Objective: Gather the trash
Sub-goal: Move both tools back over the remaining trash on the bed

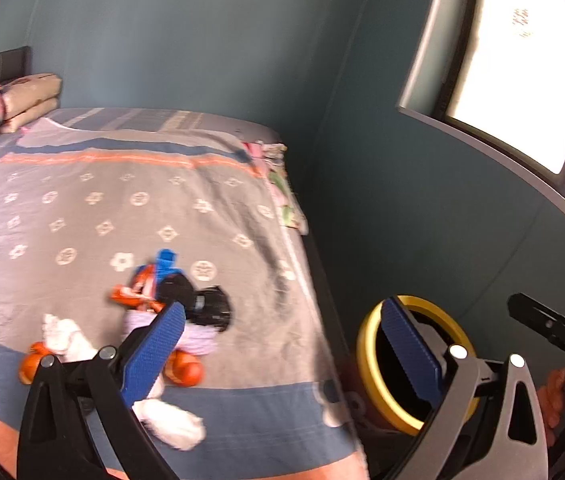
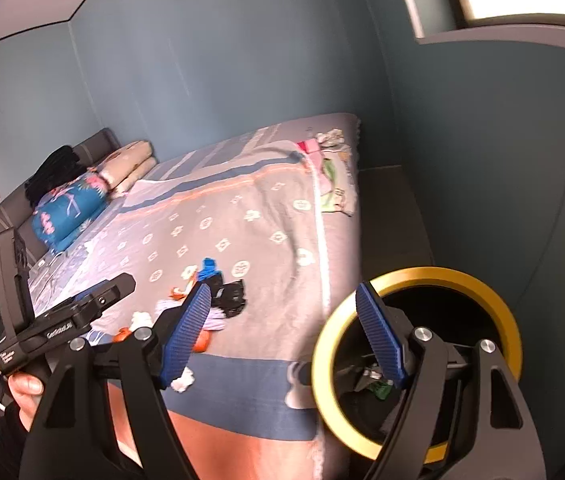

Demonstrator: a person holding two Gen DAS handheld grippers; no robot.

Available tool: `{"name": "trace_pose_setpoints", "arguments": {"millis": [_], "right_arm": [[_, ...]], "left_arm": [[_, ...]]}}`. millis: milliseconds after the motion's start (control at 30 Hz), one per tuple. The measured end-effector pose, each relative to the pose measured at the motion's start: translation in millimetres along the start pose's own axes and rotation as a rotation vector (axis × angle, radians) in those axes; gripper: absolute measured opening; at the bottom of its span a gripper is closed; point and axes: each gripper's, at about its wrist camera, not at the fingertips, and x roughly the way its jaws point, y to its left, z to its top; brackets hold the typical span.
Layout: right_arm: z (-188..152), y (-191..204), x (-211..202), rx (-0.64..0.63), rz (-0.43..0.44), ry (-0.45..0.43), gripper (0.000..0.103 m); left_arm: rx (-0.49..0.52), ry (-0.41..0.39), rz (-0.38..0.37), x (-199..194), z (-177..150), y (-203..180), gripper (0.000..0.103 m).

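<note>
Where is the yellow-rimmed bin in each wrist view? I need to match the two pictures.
Left wrist view: the yellow-rimmed bin sits lower right, beside the bed's edge, partly behind that gripper's right finger.
Right wrist view: the bin sits lower right, larger, its dark opening visible with some trash inside.
Shared landmark: the black crumpled item in the litter pile on the grey patterned blanket, left of the bin in both.

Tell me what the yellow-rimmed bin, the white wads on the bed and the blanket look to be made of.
Bin: probably plastic, its yellow rim smooth with a slight sheen.
White wads: likely tissue or paper, matte and crumpled; blur leaves it open.
Blanket: woven fabric, matte, wrinkled, with a printed pattern.
</note>
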Motion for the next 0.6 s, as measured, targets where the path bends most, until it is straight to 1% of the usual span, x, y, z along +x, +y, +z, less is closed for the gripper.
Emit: {"name": "trace_pose_setpoints", "arguments": {"millis": [167, 267, 500, 600], "right_arm": [[0.1, 34.2, 5.8, -0.056, 0.035, 0.007, 0.073], [-1.0, 53.6, 14.2, -0.079, 0.058, 0.026, 0.073], [-7.8, 97.7, 38.4, -0.153, 0.097, 0.075, 0.073], [-11.7, 110.7, 48.8, -0.172, 0.109, 0.093, 0.073]], "left_arm": [[-0.021, -0.015, 0.062, -16.0, 0.0, 31.6, 0.095], [-0.034, -0.015, 0.1, -24.3, 0.0, 52.1, 0.095], [-0.079, 0.0, 0.181, -36.4, -3.0, 103.9, 0.095], [-0.09, 0.01, 0.211, -38.6, -6.0, 121.8, 0.095]]}}
